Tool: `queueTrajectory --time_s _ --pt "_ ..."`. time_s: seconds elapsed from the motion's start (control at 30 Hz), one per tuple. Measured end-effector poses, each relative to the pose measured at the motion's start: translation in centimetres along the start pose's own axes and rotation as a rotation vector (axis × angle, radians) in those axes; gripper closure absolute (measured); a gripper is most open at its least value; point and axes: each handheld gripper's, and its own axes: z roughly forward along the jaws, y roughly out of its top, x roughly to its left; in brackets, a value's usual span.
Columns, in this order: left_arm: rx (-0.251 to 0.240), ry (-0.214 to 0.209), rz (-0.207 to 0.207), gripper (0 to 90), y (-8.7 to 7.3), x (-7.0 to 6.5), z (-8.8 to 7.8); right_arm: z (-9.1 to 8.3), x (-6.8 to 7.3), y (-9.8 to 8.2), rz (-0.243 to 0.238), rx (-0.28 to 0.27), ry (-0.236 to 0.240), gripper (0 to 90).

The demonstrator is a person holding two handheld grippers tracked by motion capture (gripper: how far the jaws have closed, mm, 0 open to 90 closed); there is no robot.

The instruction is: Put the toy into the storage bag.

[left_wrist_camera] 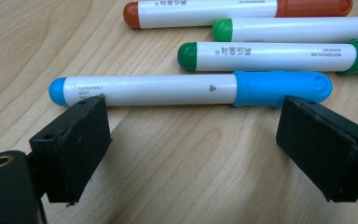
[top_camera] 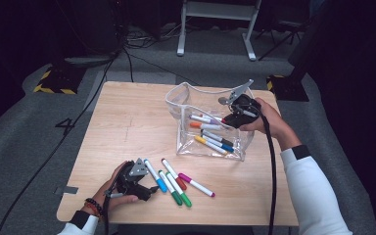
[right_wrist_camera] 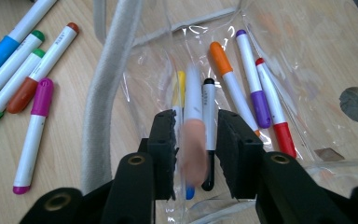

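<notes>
Right gripper (right_wrist_camera: 196,135) sits over the clear pouch (top_camera: 186,100), jaws narrow, blurred peach-capped marker (right_wrist_camera: 195,140) between them; can't tell if pads press it. Left gripper (left_wrist_camera: 191,140) rests wide on the counter (top_camera: 127,122), blue marker (left_wrist_camera: 191,87) just beyond its tips, lying with other markers.

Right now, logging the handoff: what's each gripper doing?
Left gripper: open beside the blue marker.
Right gripper: open, pink-capped marker dropping free.
</notes>
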Motion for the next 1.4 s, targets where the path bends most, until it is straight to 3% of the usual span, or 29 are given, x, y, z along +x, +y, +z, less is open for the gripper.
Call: queueTrajectory --time_s 0.27,0.43,0.47,0.53,0.57,0.63,0.67,0.77,0.8,1.03,1.13,1.17,1.23,1.4 --pt "0.0 -0.001 0.0 10.1 0.0 0.0 0.0 -1.1 -0.2 -0.3 0.01 -0.06 -0.057 60.9" --pt "0.0 0.0 0.001 10.2 0.0 0.0 0.0 -2.5 -0.2 -0.8 0.015 -0.122 -0.092 53.3" --pt "0.0 -0.001 0.0 10.1 0.0 0.0 0.0 -3.3 -0.1 -1.1 0.026 -0.155 -0.114 50.1" --pt "0.0 0.0 0.001 10.2 0.0 0.0 0.0 -3.5 -0.1 -1.2 0.033 -0.167 -0.118 47.9" --pt "0.0 0.0 0.0 10.2 0.0 0.0 0.0 -4.4 0.2 -1.6 0.046 -0.212 -0.132 44.2" --pt "0.0 -0.001 0.0 10.2 0.0 0.0 0.0 -4.7 0.3 -1.7 0.05 -0.23 -0.133 41.8" --pt "0.0 0.0 0.0 10.2 0.0 0.0 0.0 -5.6 0.9 -2.1 0.061 -0.272 -0.153 37.8" --pt "0.0 0.0 0.001 10.1 0.0 0.0 0.0 -6.2 1.4 -2.4 0.066 -0.308 -0.148 35.1" --pt "0.0 -0.001 0.001 10.2 0.0 0.0 0.0 -6.8 2.2 -2.9 0.057 -0.338 -0.154 32.7" --pt "0.0 -0.001 0.001 10.2 0.0 0.0 0.0 -7.9 5.0 -4.6 0.027 -0.42 -0.163 33.2" --pt "0.0 -0.001 0.001 10.2 0.0 0.0 0.0 -8.0 6.1 -5.0 0.017 -0.442 -0.16 34.2" --pt "0.0 0.0 0.001 10.2 0.0 0.0 0.0 -8.0 7.2 -5.5 -0.002 -0.458 -0.145 35.0" --pt "0.0 0.0 0.001 10.2 0.0 0.0 0.0 -7.9 8.1 -5.9 -0.007 -0.468 -0.142 35.4" --pt "0.0 0.0 0.001 10.1 0.0 0.0 0.0 -6.2 10.5 -7.3 -0.028 -0.473 -0.11 36.3"
